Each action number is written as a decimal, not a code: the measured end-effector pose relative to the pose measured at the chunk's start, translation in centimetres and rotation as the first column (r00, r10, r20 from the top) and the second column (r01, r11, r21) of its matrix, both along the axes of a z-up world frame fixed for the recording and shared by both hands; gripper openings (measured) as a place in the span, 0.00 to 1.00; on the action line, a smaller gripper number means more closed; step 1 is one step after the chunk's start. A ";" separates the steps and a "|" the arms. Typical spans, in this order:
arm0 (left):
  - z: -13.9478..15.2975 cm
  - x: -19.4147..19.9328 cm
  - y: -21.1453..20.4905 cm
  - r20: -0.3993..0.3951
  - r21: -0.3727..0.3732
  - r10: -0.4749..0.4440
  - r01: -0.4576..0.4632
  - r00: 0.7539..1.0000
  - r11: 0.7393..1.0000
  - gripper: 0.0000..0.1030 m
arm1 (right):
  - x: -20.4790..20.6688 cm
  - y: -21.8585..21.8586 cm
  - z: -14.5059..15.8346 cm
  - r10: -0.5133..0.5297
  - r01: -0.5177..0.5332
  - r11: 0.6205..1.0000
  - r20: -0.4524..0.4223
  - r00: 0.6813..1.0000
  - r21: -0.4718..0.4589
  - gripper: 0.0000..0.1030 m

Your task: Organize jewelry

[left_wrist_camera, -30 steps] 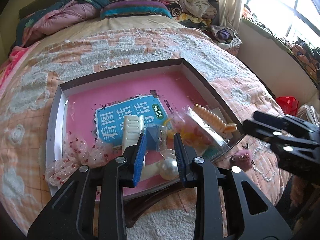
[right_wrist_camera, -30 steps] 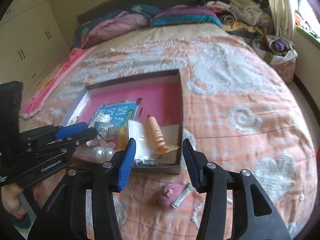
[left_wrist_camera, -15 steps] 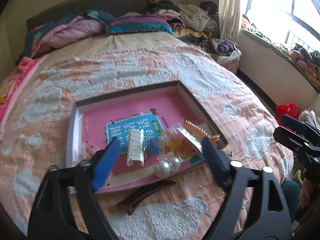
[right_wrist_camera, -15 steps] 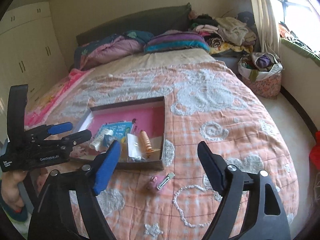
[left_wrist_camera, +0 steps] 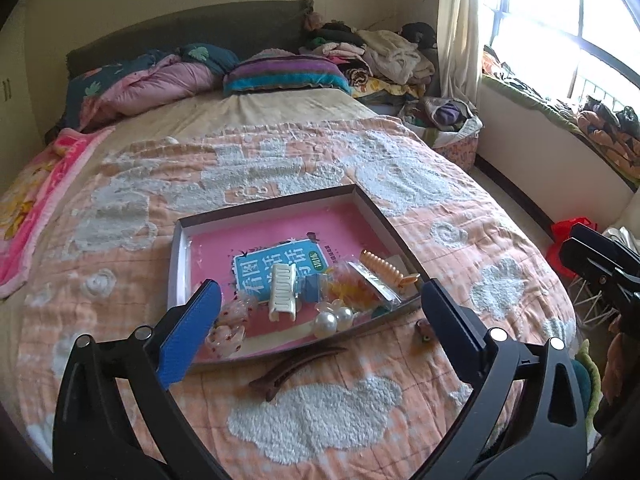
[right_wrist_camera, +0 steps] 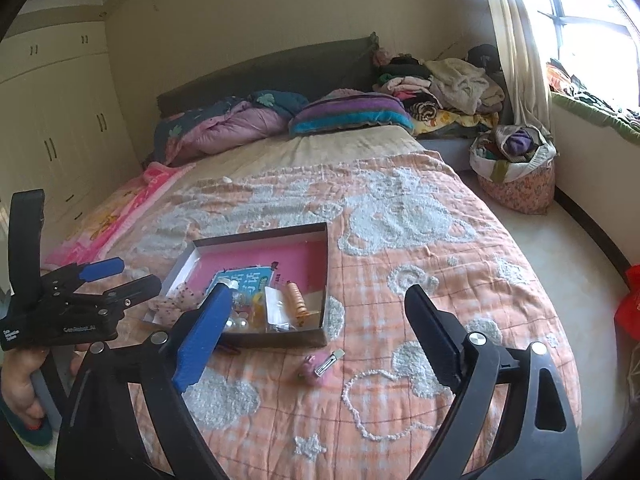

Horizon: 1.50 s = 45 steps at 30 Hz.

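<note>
— Now, state the condition of both tools.

— My left gripper (left_wrist_camera: 320, 312) hangs above the near edge of the box (left_wrist_camera: 182, 256), jaws spread wide and opening further, nothing between the pads. My right gripper (right_wrist_camera: 320, 324) is likewise spread and widening, nothing pinched; from its own camera it sits over the blanket (right_wrist_camera: 420, 240) just in front of the box.

— Location of the jewelry?

— Mostly inside the box, gathered at its near end on a pink liner with a blue printed card (left_wrist_camera: 276, 264). I record a white claw clip (left_wrist_camera: 282, 292), a pair of pearls (left_wrist_camera: 334, 319) touching each other, an orange spiral hair tie (left_wrist_camera: 382, 266) against the right wall, and a clear packet (left_wrist_camera: 360, 286) between them. A sheer pink bow (left_wrist_camera: 226, 328) lies at the near left corner, partly behind my left finger.

— Anything outside the box?

— Two items. A brown hair clip (left_wrist_camera: 296, 368) lies on the blanket just beside the near wall. A pink fuzzy clip (right_wrist_camera: 320, 366) with a metal tongue lies on the blanket near the box's right corner, apart from it.

— And the hand?

— A hand (right_wrist_camera: 18, 380) grips the left tool's handle, at the right camera's lower left.
</note>
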<state>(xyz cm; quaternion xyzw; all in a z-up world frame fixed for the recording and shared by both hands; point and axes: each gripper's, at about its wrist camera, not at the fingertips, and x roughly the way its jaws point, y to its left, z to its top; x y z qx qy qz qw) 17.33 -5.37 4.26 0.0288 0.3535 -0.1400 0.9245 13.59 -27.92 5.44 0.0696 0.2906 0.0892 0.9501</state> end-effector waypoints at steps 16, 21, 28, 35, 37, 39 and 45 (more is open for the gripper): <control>-1.3 -3.0 0.8 -0.007 0.047 0.015 -0.014 1.000 0.999 0.91 | -2.5 0.5 -0.1 0.022 -0.022 1.000 0.010 1.000 0.010 0.90; -2.6 -3.5 0.7 -0.030 0.073 0.006 -0.004 1.000 0.997 0.91 | -3.0 0.8 -0.6 0.027 -0.027 1.000 0.001 1.000 0.005 0.91; -4.5 -3.8 0.9 -0.051 0.107 0.006 0.000 0.999 0.994 0.91 | -3.2 1.4 -1.7 0.040 -0.040 0.999 -0.023 0.999 -0.001 0.91; -7.2 -3.7 1.7 -0.103 0.123 0.012 0.000 0.995 0.992 0.91 | -2.5 2.0 -4.1 0.052 -0.054 0.998 -0.081 0.995 -0.016 0.91; -7.9 -3.6 1.9 -0.114 0.127 0.014 0.001 0.993 0.992 0.91 | -2.2 2.2 -4.9 0.050 -0.052 0.998 -0.100 0.994 -0.019 0.91; -8.6 -3.4 2.2 -0.126 0.130 0.014 0.003 0.992 0.992 0.91 | -1.8 2.3 -6.0 0.049 -0.051 0.999 -0.124 0.991 -0.016 0.91; -10.6 -2.1 2.9 -0.152 0.144 0.011 0.011 0.988 0.990 0.91 | 0.2 3.0 -9.1 0.054 -0.064 0.997 -0.201 0.978 -0.040 0.91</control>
